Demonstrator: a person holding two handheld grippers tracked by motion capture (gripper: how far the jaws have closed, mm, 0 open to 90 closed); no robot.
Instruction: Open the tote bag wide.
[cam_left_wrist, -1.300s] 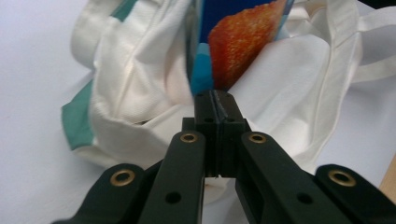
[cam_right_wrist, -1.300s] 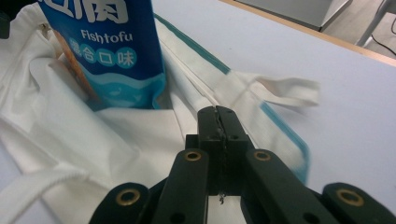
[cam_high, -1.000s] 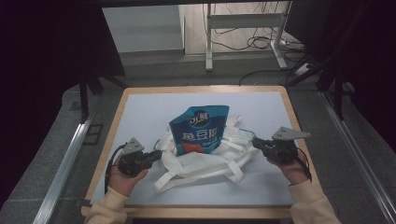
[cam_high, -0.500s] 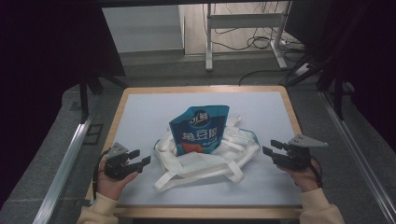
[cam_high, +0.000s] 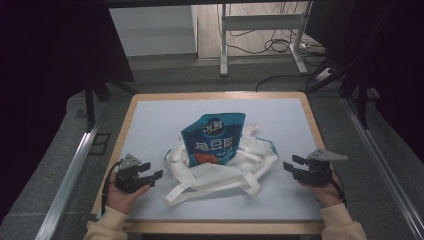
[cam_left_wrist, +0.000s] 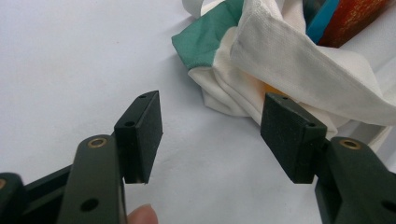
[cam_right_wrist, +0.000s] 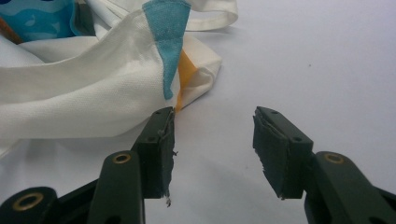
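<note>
A blue snack pouch (cam_high: 214, 139) stands half inside a crumpled white cloth tote bag (cam_high: 235, 167) at the middle of the white table mat (cam_high: 150, 125). The bag's straps (cam_high: 210, 192) trail toward the front. My left gripper (cam_high: 151, 172) sits open on the mat, left of the bag and apart from it; in the left gripper view (cam_left_wrist: 210, 135) the bag's white and green fold (cam_left_wrist: 280, 60) lies just beyond the jaws. My right gripper (cam_high: 294, 167) is open at the bag's right side; in the right gripper view (cam_right_wrist: 212, 140) the bag's corner with a blue patch (cam_right_wrist: 168, 42) lies just ahead.
The wooden table edge (cam_high: 310, 120) frames the mat. Metal rails (cam_high: 70, 170) run along both sides on the floor. A white metal stand (cam_high: 260, 30) and cables lie beyond the table's far side.
Both hands have pulled outward from the bag, the left gripper toward the left front and the right gripper toward the right. The bag and pouch have stayed put.
</note>
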